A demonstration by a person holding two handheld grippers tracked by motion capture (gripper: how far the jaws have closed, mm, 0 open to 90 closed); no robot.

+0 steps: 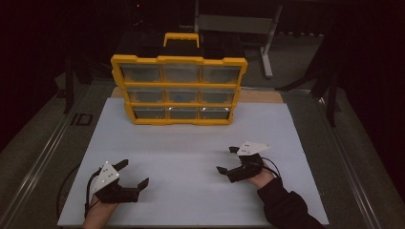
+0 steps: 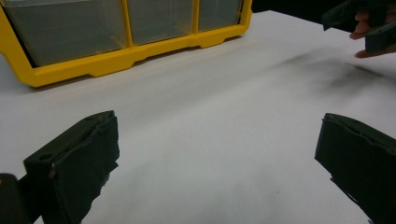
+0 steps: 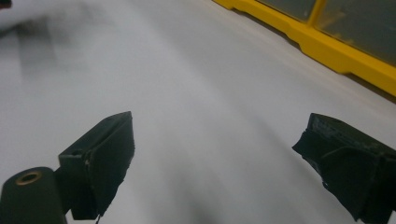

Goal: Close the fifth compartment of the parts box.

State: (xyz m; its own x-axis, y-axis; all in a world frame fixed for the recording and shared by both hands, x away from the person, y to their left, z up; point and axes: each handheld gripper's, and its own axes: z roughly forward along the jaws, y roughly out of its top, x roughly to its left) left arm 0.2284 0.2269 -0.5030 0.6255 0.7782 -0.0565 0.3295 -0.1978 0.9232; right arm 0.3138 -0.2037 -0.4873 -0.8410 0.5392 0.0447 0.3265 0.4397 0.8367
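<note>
Left gripper [image 1: 133,172], right gripper [image 1: 228,159] agape, well short of organizer [image 1: 179,89].

The yellow organizer [image 1: 179,90] stands upright at the far middle of the white surface [image 1: 191,157] — a plastic frame with a yellow carry handle on top and nine clear drawers in three rows of three, all pushed in. Something blue shows faintly in the centre drawer. Its front faces the person, well apart from both tongs — nothing touches it.
</note>
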